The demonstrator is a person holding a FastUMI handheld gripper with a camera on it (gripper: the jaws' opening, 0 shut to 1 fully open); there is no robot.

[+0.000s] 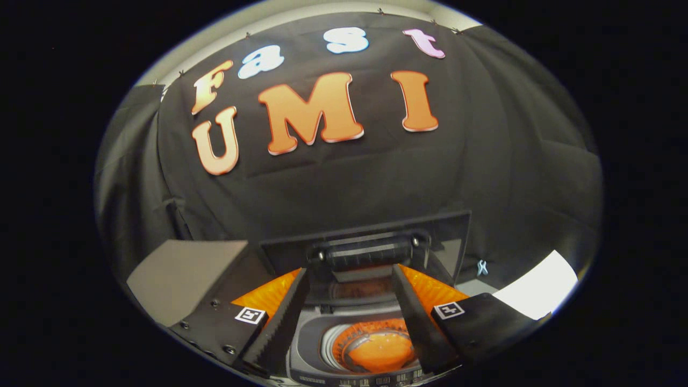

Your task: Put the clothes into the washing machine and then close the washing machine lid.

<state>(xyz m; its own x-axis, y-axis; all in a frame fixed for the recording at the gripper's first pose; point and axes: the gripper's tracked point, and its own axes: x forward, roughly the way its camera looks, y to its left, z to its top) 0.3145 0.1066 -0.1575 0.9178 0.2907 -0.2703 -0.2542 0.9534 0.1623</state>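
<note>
The gripper [350,274] has two black fingers with little teeth on their inner sides. The left finger [279,322] and the right finger [416,317] stand wide apart. Nothing is held between them. Each finger has a small white square tag with a black mark on its base.

Between the fingers and below them is the washing machine [309,352]. It is grey, and we look down into it from above. Its round tub is open to see. Inside the tub lie the clothes [382,350], a soft orange heap. The heap sits closer to the right finger than to the left one. Part of the right finger covers the tub's right side.

Just past the fingertips, on the far side of the machine, the lid [365,242] stands up and open. It is dark, with a see-through pane. A black handle bar [364,252] runs across it, right between the two fingertips. It looks very close to them, but I cannot tell if they touch it.

Orange shapes [266,295] show behind each finger, left and right. I cannot tell what they are.

To the left is a tan flat board [180,271]. To the far right is a bright white patch [540,287]. A tiny pale clip [482,267] sits near the lid's right edge. Black cloth [349,183] hangs behind it all.
</note>
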